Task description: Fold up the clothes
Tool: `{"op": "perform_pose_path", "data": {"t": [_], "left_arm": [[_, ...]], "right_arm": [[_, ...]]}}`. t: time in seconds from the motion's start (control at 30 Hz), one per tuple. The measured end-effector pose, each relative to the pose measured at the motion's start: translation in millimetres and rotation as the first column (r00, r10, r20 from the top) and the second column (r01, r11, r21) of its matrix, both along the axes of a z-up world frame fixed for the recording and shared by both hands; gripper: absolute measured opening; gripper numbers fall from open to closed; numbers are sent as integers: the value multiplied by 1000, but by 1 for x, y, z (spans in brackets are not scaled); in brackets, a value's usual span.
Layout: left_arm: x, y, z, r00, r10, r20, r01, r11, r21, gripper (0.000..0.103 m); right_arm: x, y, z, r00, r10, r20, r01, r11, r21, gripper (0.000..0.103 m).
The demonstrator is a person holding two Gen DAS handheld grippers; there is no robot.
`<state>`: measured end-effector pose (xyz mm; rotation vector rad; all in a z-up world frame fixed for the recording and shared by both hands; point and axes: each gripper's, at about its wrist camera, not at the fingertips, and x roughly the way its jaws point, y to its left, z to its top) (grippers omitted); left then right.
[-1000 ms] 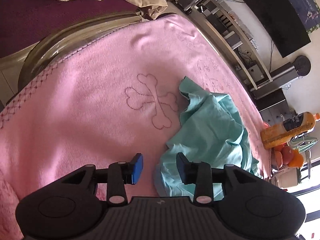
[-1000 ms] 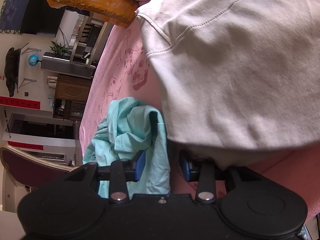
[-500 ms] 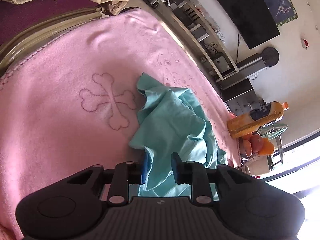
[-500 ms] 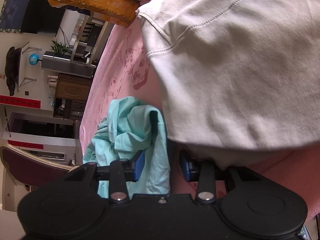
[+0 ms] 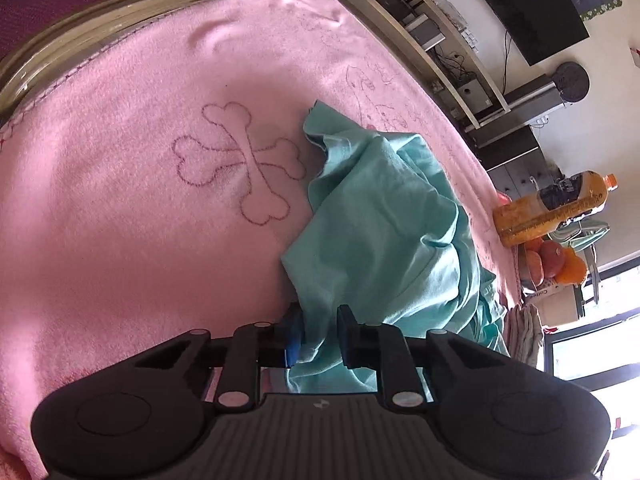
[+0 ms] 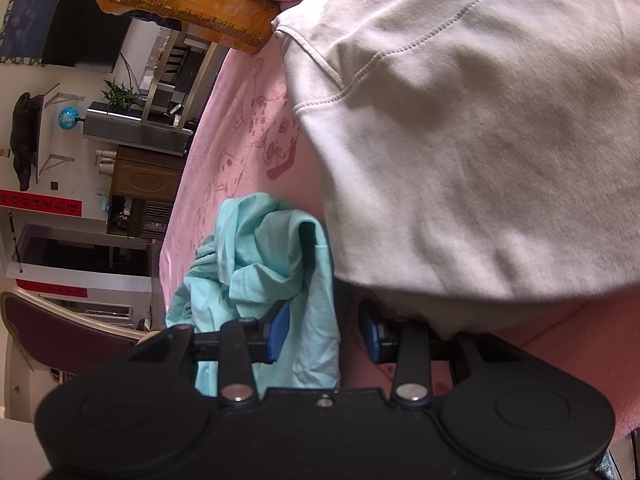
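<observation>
Teal garment (image 5: 384,216) lies crumpled on the pink blanket (image 5: 120,184), just right of the crossed-bones embroidery (image 5: 240,164), which serves as the landmark here. Cream garment (image 6: 460,128) sits further from the bones, beyond the teal one, near the orange bottle (image 6: 180,0).

Left tongs (image 5: 318,334) are clamped on the teal garment's near edge; cloth is bunched between the blue pads (image 5: 293,340). Right tongs (image 6: 323,330) are apart, with teal fabric draped by the left pad and nothing pinched.

Step judged in hand: lifting and spreading the teal garment. It is best done with a hem or corner held rather than a bunched fold; a 2nd hem point should be taken by the right tongs, well apart from the 1st, before the cloth is pulled flat toward the bones. A low, slow lift is advised so the cream garment is not dragged.

Versus 1.0 s ago: left tongs were apart and short of the cloth; by 0.5 s ago they had narrowed around it. Right view is practically unchanged.
</observation>
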<state>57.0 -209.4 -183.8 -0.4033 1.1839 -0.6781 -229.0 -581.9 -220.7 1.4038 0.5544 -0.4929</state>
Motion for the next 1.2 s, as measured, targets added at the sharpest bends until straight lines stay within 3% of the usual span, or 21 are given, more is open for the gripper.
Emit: {"op": "perform_pose_path", "data": {"t": [0.07,0.1,0.23,0.37,0.47,0.57,0.67,0.73,0.97,1.03,1.13,1.2], "left_arm": [[-2,-3,2,999,-18,30,16,999,43,12],[-3,-4,3,999,-21,49,18,998,63,3],[-8,-2,11,993,6,114,-15,996,84,0],[-11,21,33,984,100,150,-99,995,-14,0],[-15,48,52,962,192,196,-178,980,-88,0],[-12,58,58,943,252,219,-240,967,-82,0],[-6,61,50,944,272,185,-269,962,-42,0],[-4,62,44,948,275,157,-275,961,-21,0],[-2,56,40,953,247,174,-254,967,24,0],[-1,52,36,957,234,170,-245,968,45,0],[2,49,30,963,218,160,-231,970,69,0],[1,49,30,965,215,150,-224,973,47,0]], "right_arm": [[0,-1,1,1000,1,-1,-1,1000,-2,37],[0,-1,1,1000,2,-2,-2,1000,-3,37],[1,-1,1,1000,4,-2,-4,1000,-5,37],[-2,1,8,1000,7,7,-6,1000,-14,47],[-10,2,11,998,-29,48,30,999,-12,49],[-18,-1,9,994,-89,68,90,996,-13,47],[-18,-3,8,992,-100,78,103,994,-27,35],[-12,-2,8,995,-84,59,86,995,-46,35],[1,3,11,999,-39,-15,38,996,-75,34],[7,5,8,998,-8,-65,1,995,-104,14],[15,8,5,998,29,-60,-36,992,-118,7],[19,11,11,999,36,-40,-42,987,-156,5]]}}
